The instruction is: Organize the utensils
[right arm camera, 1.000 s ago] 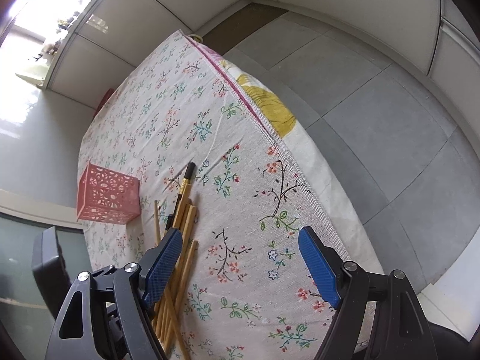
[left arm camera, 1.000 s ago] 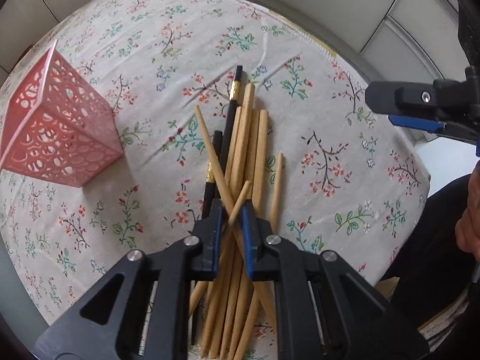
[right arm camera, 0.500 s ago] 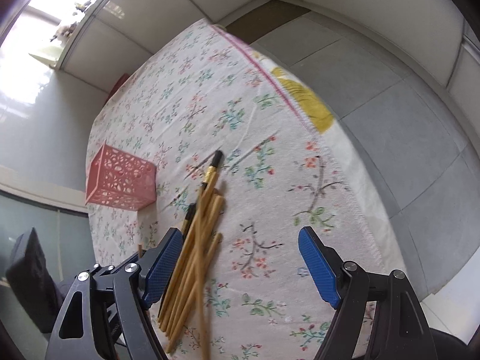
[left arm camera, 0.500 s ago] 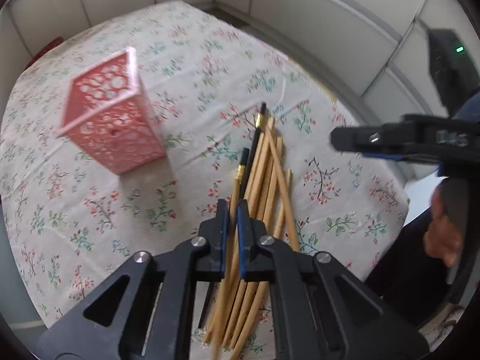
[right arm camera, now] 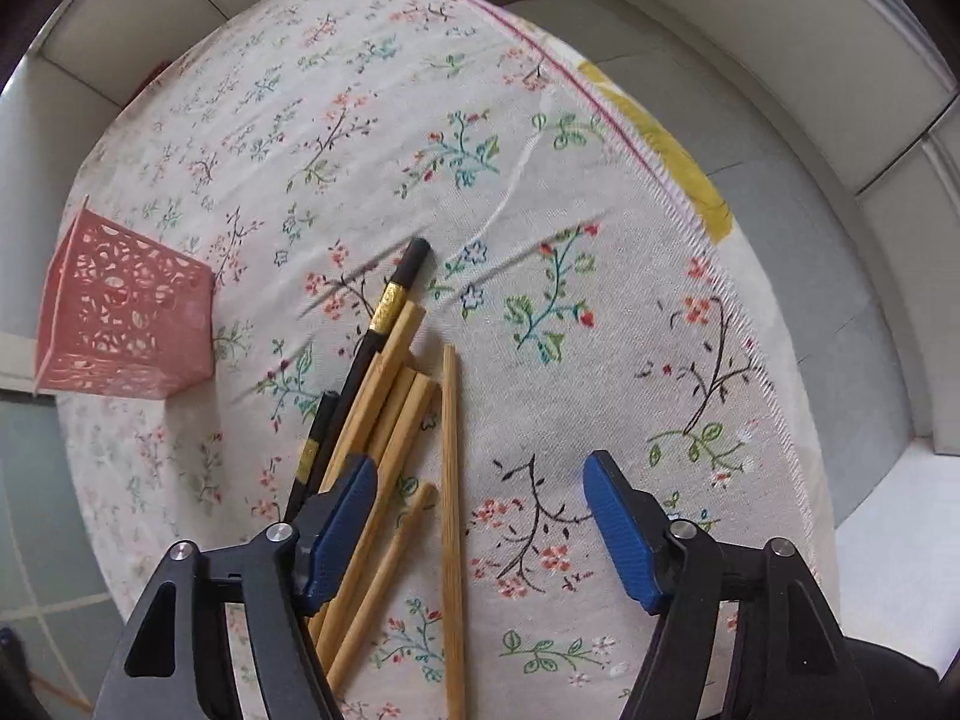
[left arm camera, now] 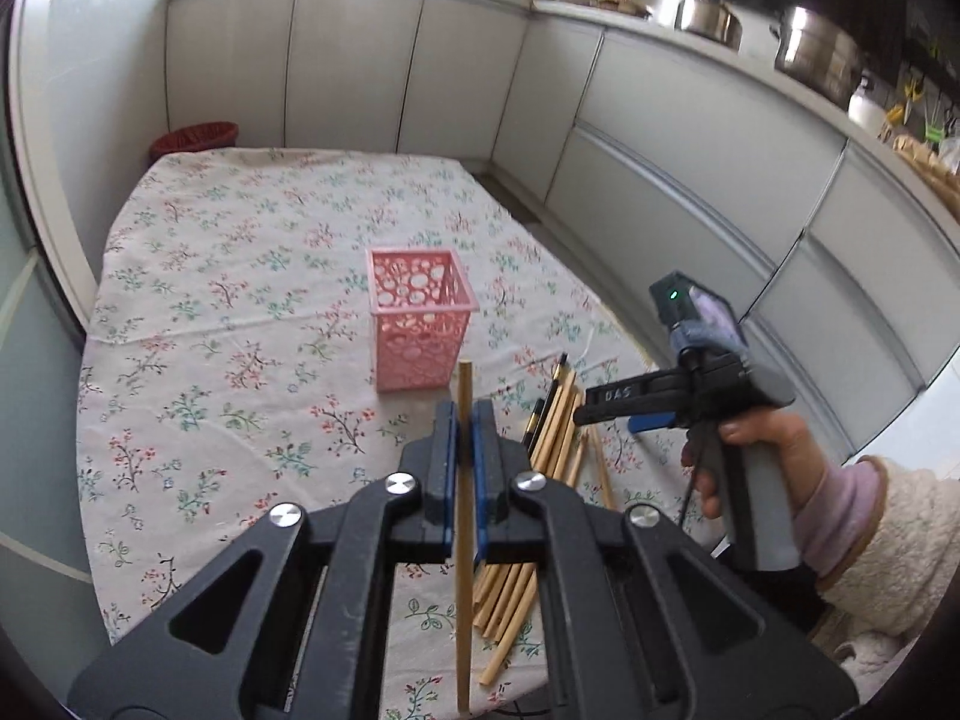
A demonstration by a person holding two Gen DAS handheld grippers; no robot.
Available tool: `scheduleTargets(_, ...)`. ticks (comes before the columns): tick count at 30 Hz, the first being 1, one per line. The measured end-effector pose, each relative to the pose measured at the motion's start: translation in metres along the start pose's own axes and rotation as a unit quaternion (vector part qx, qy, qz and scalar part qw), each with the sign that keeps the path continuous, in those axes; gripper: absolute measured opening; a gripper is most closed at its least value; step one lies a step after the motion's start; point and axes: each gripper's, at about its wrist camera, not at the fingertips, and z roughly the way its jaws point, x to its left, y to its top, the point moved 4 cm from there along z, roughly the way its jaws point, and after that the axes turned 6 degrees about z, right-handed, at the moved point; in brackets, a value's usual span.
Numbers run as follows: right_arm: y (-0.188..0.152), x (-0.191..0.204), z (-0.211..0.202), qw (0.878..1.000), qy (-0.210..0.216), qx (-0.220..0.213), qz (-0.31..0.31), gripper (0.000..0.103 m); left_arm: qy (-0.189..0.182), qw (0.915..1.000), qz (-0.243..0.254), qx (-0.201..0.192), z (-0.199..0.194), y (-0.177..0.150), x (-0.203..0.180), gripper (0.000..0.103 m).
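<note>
Left wrist: left gripper [left arm camera: 465, 420] fingers pinch one chopstick [left arm camera: 463, 570] | right gripper [right arm camera: 480, 531] fingers closing, unpinched | one basket [left arm camera: 420, 318]

the perforated basket [left arm camera: 422, 324] stands upright on the tablecloth [left arm camera: 240, 312], apart from the chopstick pile [right arm camera: 384, 438] lying nearer the table's edge. one chopstick [left arm camera: 463, 510] is raised in the left gripper [left arm camera: 464, 420], clear of the pile.

Open cloth [left arm camera: 240, 312] lay all round pink basket [left arm camera: 420, 324] — clear approach from every side. Chopstick pile [right arm camera: 384, 420] blocked the near-right strip, w/ right gripper [right arm camera: 480, 516] over it, jaws closing — nothing pinched.
</note>
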Motion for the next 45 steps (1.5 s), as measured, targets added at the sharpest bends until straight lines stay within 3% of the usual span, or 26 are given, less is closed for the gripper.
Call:
scheduleTargets(4,0.002,-0.004,-0.001,1.0,-0.024,-0.003,0.0,0.041,-0.005,0.9997,-0.008,-0.023,-0.01,0.002,0.004,0.006)
scheduleTargets(11,0.006,0.015,0.004,0.997,-0.073,-0.007,-0.005,0.043,-0.007,0.9991,-0.021,-0.035,-0.015,0.0,0.011,0.006)
scheduleTargets(12,0.006,0.021,0.004,0.996,-0.087,-0.018,-0.012,0.039,-0.007,0.999,-0.023,-0.037,-0.016,0.0,0.012,0.006)
scheduleTargets(14,0.002,0.036,0.004,0.996,-0.082,-0.03,-0.023,0.011,-0.005,0.9988,-0.026,-0.04,-0.018,0.0,0.013,0.006)
scheduleTargets(16,0.0,0.04,0.003,0.995,-0.086,-0.038,-0.02,0.006,0.002,0.9987,-0.026,-0.043,-0.02,0.001,0.014,0.005)
scheduleTargets(18,0.001,0.036,0.002,0.997,-0.064,-0.038,-0.01,0.006,0.004,0.9986,-0.028,-0.045,-0.023,0.001,0.015,0.006)
scheduleTargets(20,0.006,0.023,-0.002,0.999,-0.013,-0.034,0.011,0.005,0.008,0.9983,-0.032,-0.048,-0.026,0.001,0.016,0.006)
scheduleTargets(23,0.012,0.008,-0.023,0.996,0.049,-0.064,0.029,0.005,0.011,0.9978,-0.038,-0.053,-0.033,0.002,0.014,0.006)
scheduleTargets(27,0.009,-0.006,-0.063,0.99,0.096,-0.105,0.022,0.005,0.019,0.9964,-0.047,-0.068,-0.044,0.005,0.006,0.006)
scheduleTargets(40,-0.031,-0.026,-0.172,0.957,0.18,-0.22,-0.052,0.005,0.05,0.9942,-0.055,-0.078,-0.068,0.02,-0.017,0.006)
scheduleTargets(45,-0.032,-0.028,-0.199,0.952,0.19,-0.232,-0.059,0.005,0.057,0.9938,-0.05,-0.081,-0.073,0.028,-0.026,0.006)
